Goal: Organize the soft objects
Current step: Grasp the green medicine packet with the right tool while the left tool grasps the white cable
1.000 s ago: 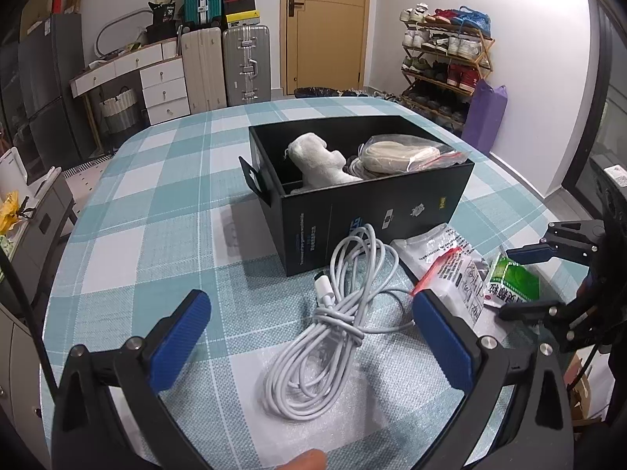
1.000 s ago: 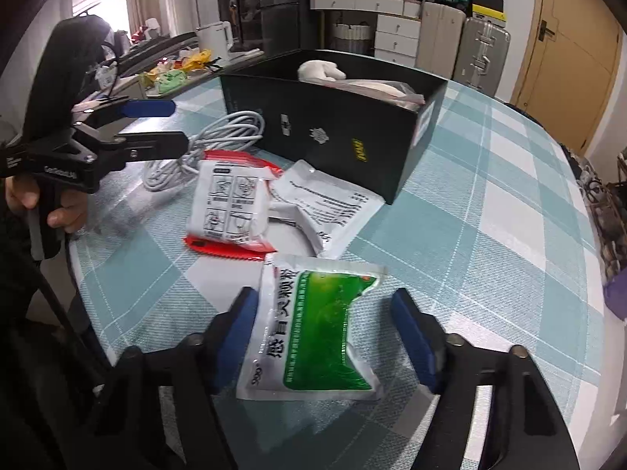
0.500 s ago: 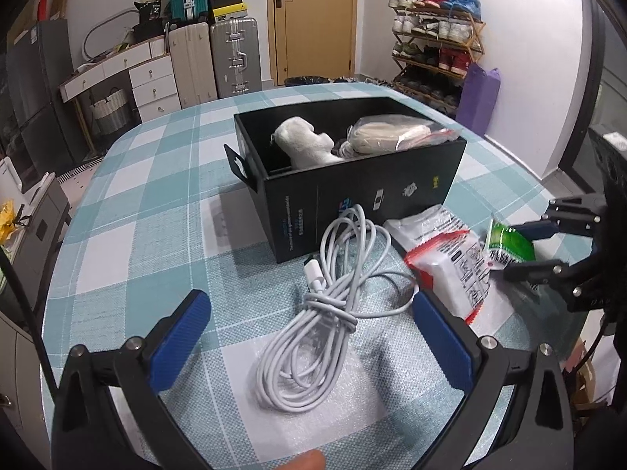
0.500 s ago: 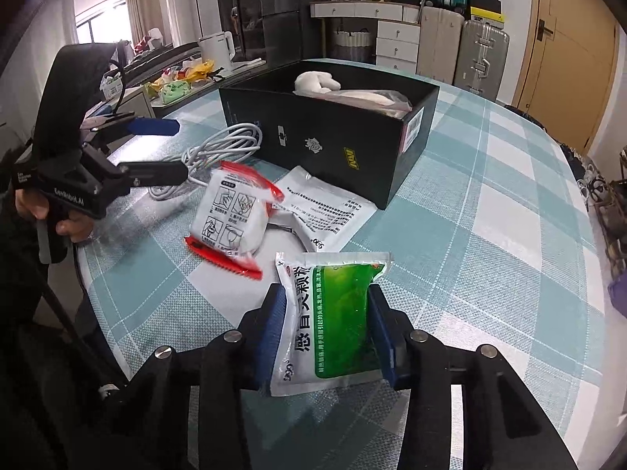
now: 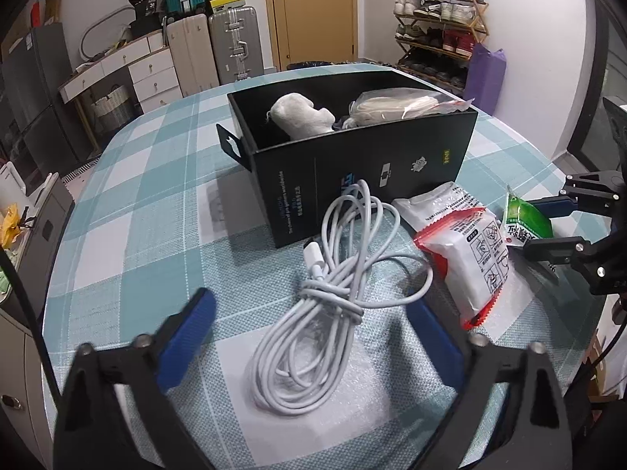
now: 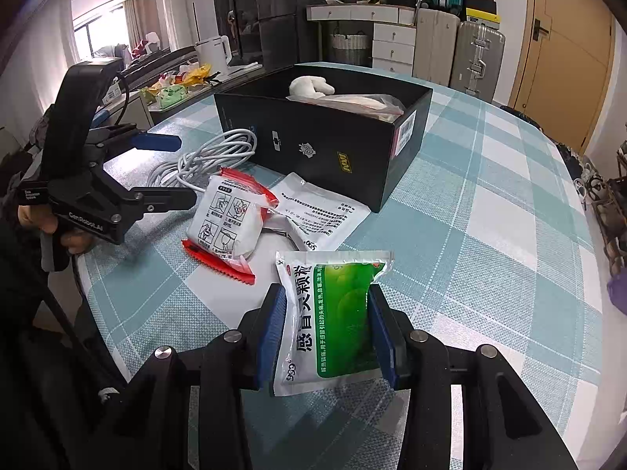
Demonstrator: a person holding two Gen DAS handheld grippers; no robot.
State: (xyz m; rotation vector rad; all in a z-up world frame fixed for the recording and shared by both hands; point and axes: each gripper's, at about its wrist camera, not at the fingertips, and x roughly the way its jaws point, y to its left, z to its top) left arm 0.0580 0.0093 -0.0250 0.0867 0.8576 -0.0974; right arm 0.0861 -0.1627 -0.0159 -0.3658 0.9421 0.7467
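Observation:
My right gripper [image 6: 327, 313] is shut on a green and white medicine pouch [image 6: 333, 317] and holds it above the table, in front of the black box [image 6: 325, 149]. The box holds a white cloth bundle [image 5: 301, 117] and a clear bag of beige fabric [image 5: 392, 107]. My left gripper [image 5: 309, 325] is open, its blue pads on either side of a coiled white cable [image 5: 325, 305] lying on the table. A red-edged white packet [image 5: 470, 258] and a flat white pouch [image 6: 321, 211] lie between the cable and the green pouch [image 5: 523, 221].
The table has a teal and white checked cloth [image 5: 137, 203]. The box stands at its middle. Suitcases [image 5: 231, 47], drawers and a shoe rack [image 5: 439, 19] stand behind the table. My right gripper shows at the right edge of the left wrist view [image 5: 556, 223].
My right gripper closed on the green pouch and lifted it. My left gripper's jaws have come closer together around the cable, and the gripper has shifted slightly.

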